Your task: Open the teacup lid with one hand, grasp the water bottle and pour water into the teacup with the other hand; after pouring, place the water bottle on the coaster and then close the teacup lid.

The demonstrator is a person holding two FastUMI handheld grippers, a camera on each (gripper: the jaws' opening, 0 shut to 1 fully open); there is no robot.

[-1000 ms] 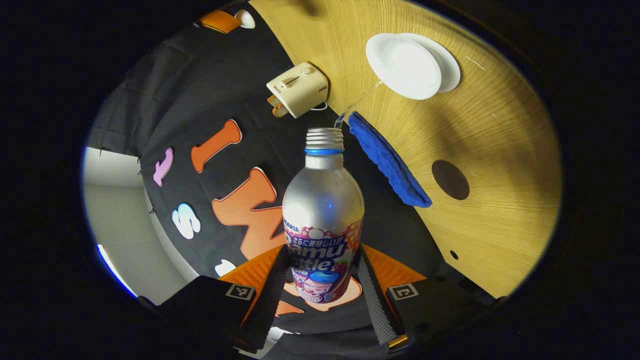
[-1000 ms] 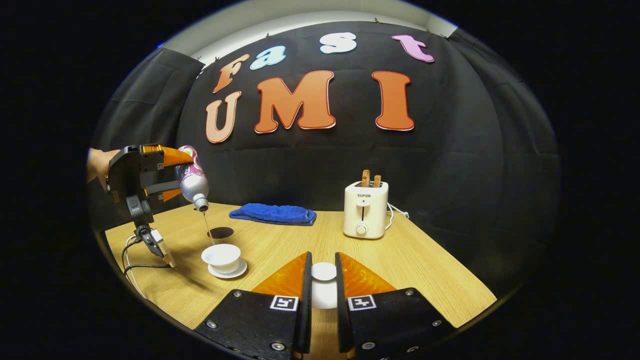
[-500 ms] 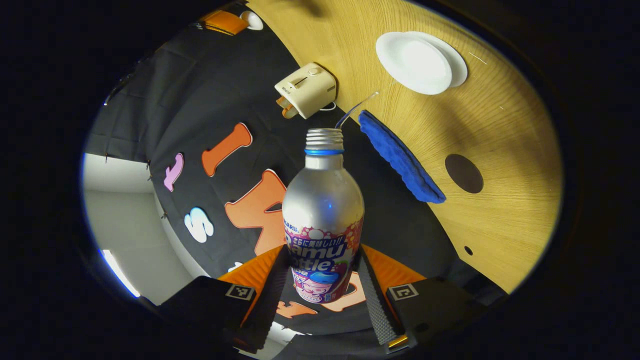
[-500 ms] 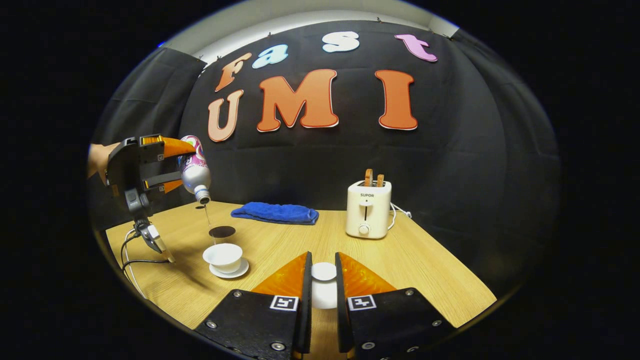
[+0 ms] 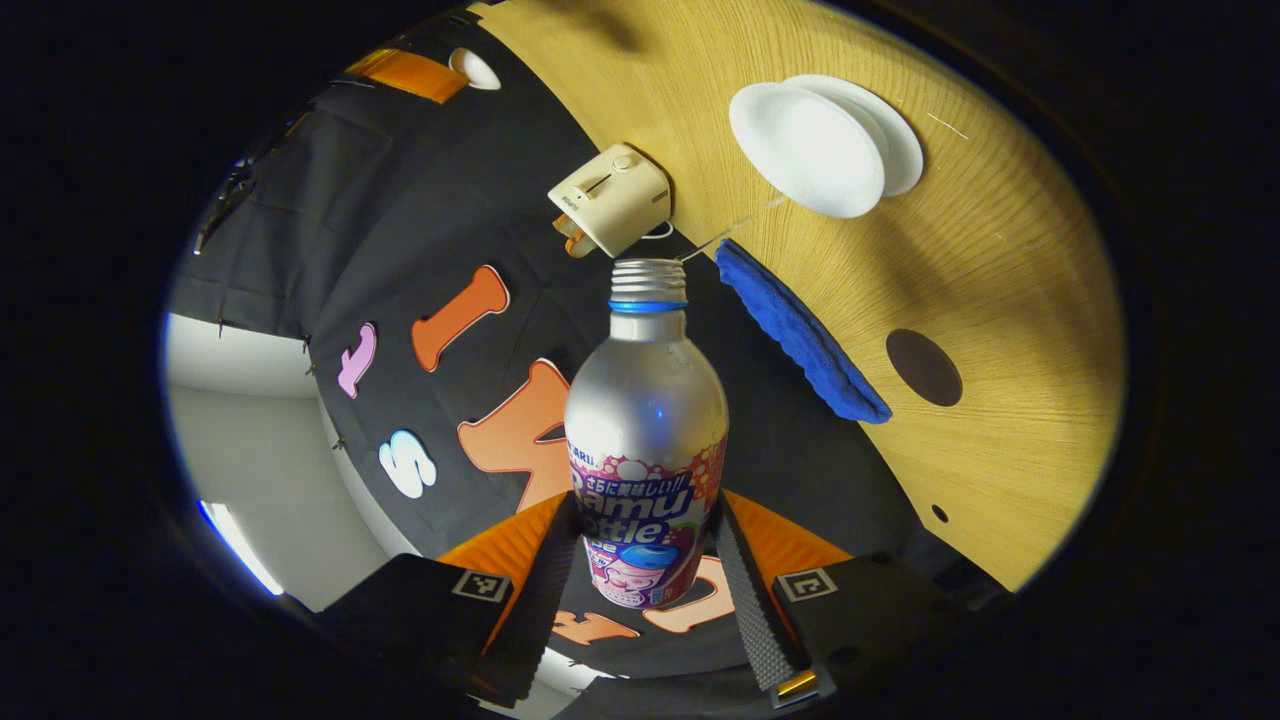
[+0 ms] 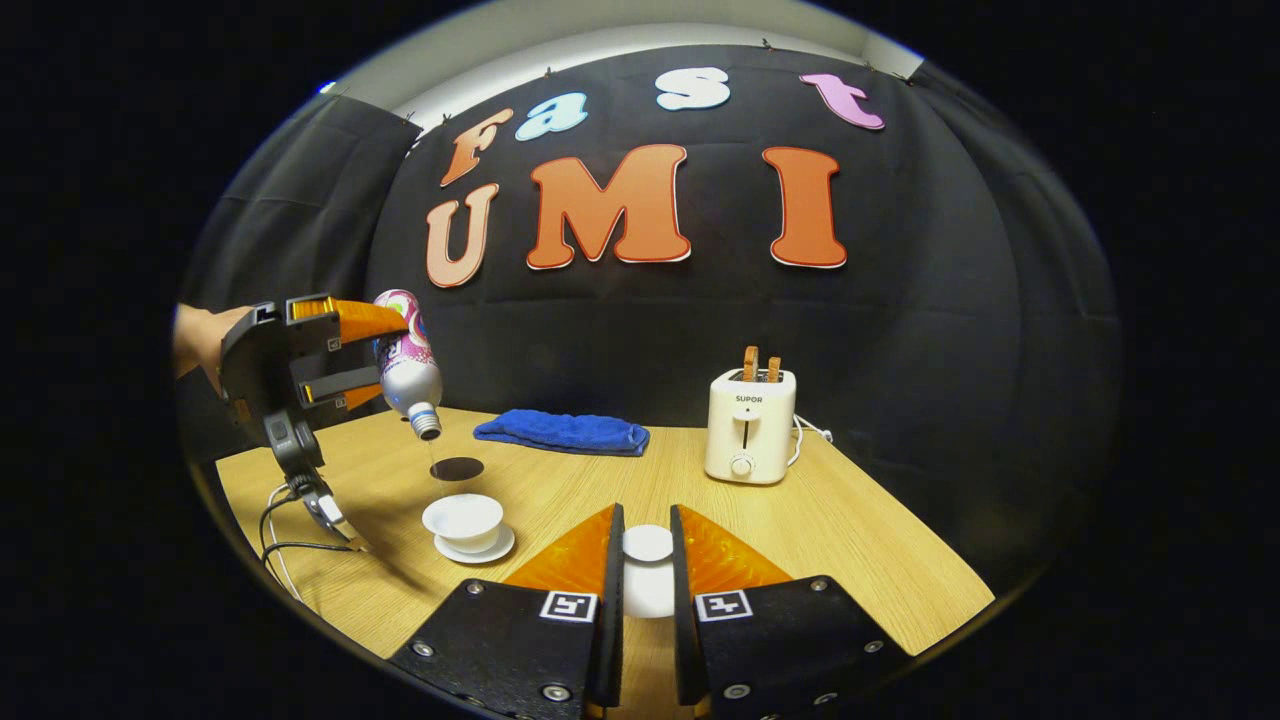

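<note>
Above teacup (image 6: pixel 463 519), left claw (image 5: pixel 642 572) tilting water bottle (image 5: pixel 645 440)

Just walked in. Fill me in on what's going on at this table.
A person is pouring water into a teacup. The left hand-held gripper holds the water bottle tilted mouth-down above the open teacup, which sits on its saucer; a thin stream runs from the mouth. The right hand-held gripper holds the teacup lid aside above the table. The dark round coaster behind the cup is bare, waiting for the bottle.
</note>
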